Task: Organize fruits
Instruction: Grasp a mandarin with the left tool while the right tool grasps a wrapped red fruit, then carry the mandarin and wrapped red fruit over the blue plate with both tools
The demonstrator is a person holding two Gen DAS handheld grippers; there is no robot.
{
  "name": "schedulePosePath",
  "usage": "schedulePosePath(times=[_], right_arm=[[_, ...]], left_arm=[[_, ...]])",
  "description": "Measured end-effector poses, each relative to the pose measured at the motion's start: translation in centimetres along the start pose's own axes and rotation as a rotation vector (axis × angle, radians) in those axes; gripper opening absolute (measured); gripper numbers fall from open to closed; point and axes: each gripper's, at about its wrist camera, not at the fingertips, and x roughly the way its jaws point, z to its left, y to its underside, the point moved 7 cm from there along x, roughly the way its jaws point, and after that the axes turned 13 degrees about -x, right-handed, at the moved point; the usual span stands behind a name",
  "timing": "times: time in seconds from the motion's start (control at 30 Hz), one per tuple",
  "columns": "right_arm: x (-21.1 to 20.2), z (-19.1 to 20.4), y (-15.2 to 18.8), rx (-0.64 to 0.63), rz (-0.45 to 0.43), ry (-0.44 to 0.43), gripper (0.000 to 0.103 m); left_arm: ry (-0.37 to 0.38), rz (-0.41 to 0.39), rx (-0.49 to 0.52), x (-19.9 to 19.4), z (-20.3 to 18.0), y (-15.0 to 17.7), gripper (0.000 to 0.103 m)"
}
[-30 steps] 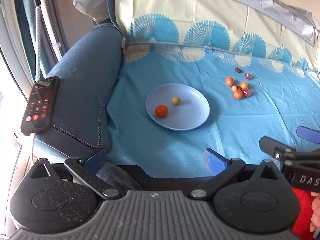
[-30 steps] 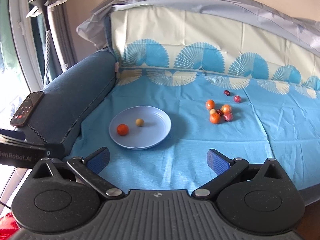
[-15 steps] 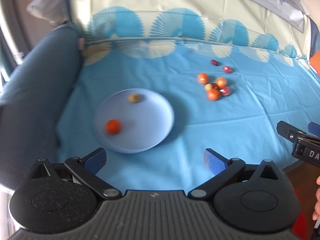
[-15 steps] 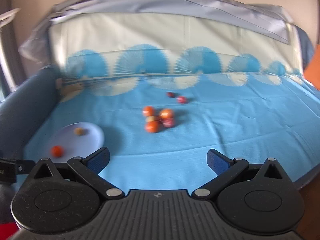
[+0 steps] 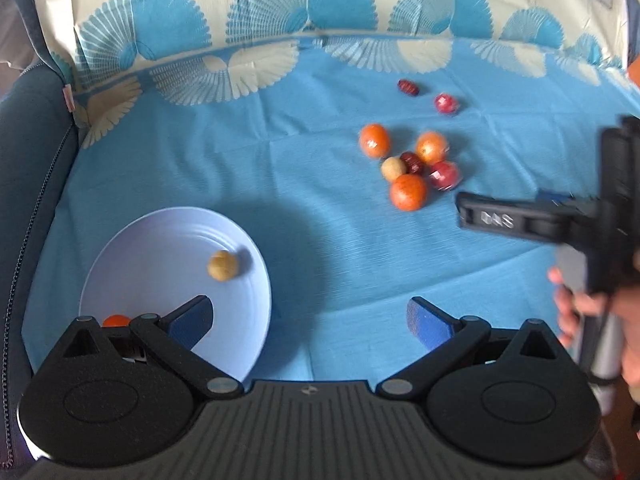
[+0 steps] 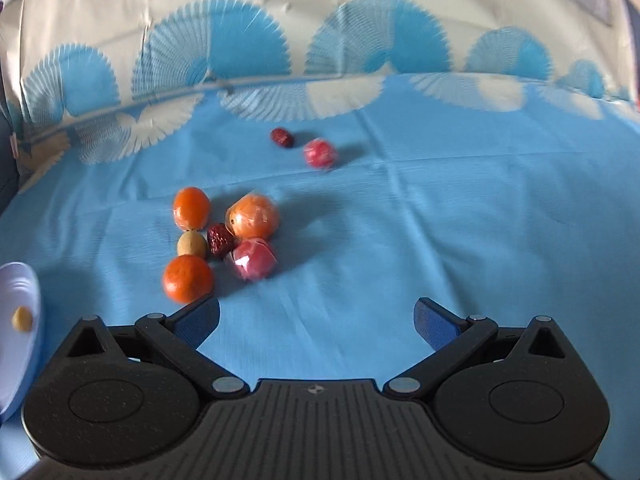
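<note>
A pale blue plate (image 5: pixel 160 240) lies on the blue sheet, holding a tan fruit (image 5: pixel 222 265) and an orange one (image 5: pixel 116 320) partly hidden behind my left finger. My left gripper (image 5: pixel 310 316) is open and empty over the plate's near edge. A cluster of small fruits lies to the right: oranges (image 6: pixel 187 279) (image 6: pixel 191 207) (image 6: pixel 253 216), a red wrapped fruit (image 6: pixel 255 258), a tan one (image 6: pixel 192 243), a dark date (image 6: pixel 219 238). Two more red fruits (image 6: pixel 319 153) (image 6: pixel 282 137) lie farther back. My right gripper (image 6: pixel 316 320) is open and empty, just short of the cluster.
The sofa's blue armrest (image 5: pixel 28 168) rises at the left. The cushioned backrest with the fan pattern (image 6: pixel 320 20) stands behind the fruits. The right gripper's body and the holding hand (image 5: pixel 580 220) show at the right of the left wrist view.
Both grippers have moved forward and to the right over the sheet. The left one is now over the plate; the right one has come close to the fruit cluster. Both stayed open.
</note>
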Motion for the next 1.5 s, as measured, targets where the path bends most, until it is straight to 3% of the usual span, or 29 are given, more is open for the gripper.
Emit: schedulePosePath(times=[0.2,0.37,0.57,0.83,0.9,0.93,0.97,1.0,1.03,1.27,1.5], right_arm=[[5.3,0.9,-1.2,-0.094,-0.061,0.029,0.099],[4.9,-3.2,-0.3,-0.019,-0.096,0.102,0.095],[4.8,-6.4,0.5,-0.027,-0.112,0.06,0.098],[5.7,-5.0,-0.7,-0.092,-0.121,0.037,0.1],[5.8,-4.4,-1.1,-0.112,-0.128,0.02,0.095],[5.8,-4.0,-1.3,-0.126,-0.135,0.006,0.085],[5.7,-3.6,-1.5,-0.138,-0.147,-0.014,0.068],[5.5,-3.2,-1.7,-0.154,-0.159,-0.027,0.054],[5.4,-2.8,-1.8,-0.171,-0.162,-0.039,0.033],[2.3,-3.4,-1.5,-0.064,-0.133,0.008,0.033],[-8.9,-1.8,-2.3,0.017,-0.269,-0.05,0.033]], left_arm=[[-0.02,0.04,-0.028,3.7,-0.3,-0.6,0.103],[0.024,0.008,-0.059,6.6,-3.0,-2.7,0.103],[0.066,0.001,-0.084,10.6,-7.0,-5.1,0.103],[0.056,0.054,-0.116,13.9,-7.8,-6.4,0.103],[0.081,0.064,-0.146,13.8,-7.2,-6.5,0.098],[0.109,0.062,-0.165,13.4,-7.0,-6.5,0.082],[0.153,0.055,-0.173,13.0,-7.0,-6.5,0.068],[0.184,0.048,-0.157,12.5,-7.2,-6.4,0.038],[0.186,0.046,-0.132,12.1,-7.3,-6.3,0.039],[0.166,0.015,-0.08,8.5,-6.2,-5.2,0.039],[0.162,-0.016,-0.067,-1.1,-1.1,-2.0,0.039]])
